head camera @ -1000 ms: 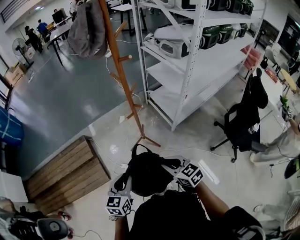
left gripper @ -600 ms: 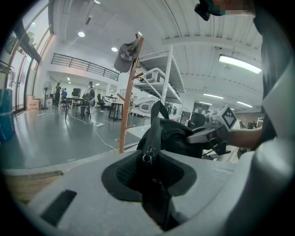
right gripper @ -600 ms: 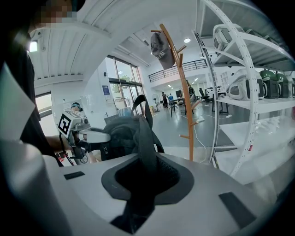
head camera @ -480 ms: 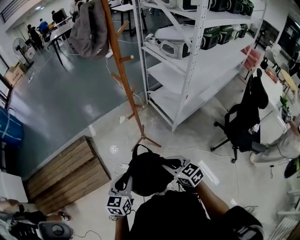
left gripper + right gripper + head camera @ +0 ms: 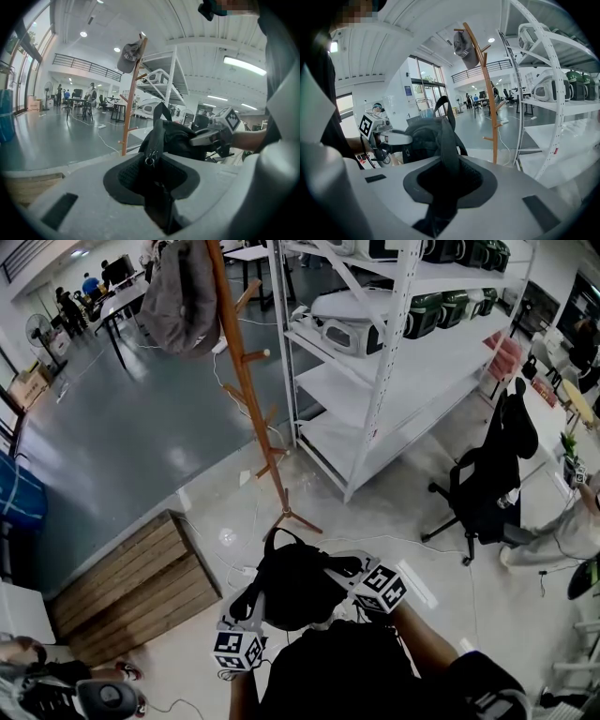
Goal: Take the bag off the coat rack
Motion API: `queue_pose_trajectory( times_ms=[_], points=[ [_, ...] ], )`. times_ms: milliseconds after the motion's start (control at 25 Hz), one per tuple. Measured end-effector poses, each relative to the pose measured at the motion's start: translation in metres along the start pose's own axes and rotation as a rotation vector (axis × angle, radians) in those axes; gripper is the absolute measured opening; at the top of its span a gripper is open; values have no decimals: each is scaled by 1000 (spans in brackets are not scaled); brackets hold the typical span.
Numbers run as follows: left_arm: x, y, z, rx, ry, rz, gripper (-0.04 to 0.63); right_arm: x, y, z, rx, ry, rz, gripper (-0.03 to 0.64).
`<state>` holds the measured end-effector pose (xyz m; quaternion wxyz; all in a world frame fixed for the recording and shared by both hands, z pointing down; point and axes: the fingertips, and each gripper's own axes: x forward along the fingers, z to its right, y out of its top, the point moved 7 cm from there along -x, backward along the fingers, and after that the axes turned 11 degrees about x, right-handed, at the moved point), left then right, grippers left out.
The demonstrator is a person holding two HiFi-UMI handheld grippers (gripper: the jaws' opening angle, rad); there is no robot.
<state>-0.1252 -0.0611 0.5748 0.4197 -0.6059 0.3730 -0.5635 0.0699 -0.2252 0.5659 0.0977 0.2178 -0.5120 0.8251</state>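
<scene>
Bottom centre of the head view: the black bag (image 5: 295, 587) is off the coat rack (image 5: 246, 390) and held against our chest between the 2 grippers.

Left gripper (image 5: 251, 604): jaws pinched on a black strap (image 5: 154, 140) of the bag; a zipper pull shows just above the pads.

Right gripper (image 5: 336, 570): jaws likewise clamped on a black strap of the same bag, which bulges beyond them.

The coat rack stands at upper left-centre, well apart from the bag. 1 gray cap (image 5: 180, 296) hangs near its top. A white shelf unit (image 5: 394, 352) is beside it at upper right. A black office chair (image 5: 487, 474) is at right, and a wooden crate (image 5: 131, 587) at lower left.
</scene>
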Motion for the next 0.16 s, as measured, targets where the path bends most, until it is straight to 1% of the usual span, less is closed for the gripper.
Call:
queue_pose_trajectory(
  times_ms=[160],
  points=[
    [3,-1,-3,-5,-1,-3,94,3,-4,6,-10,-13,-6,63]
  ],
)
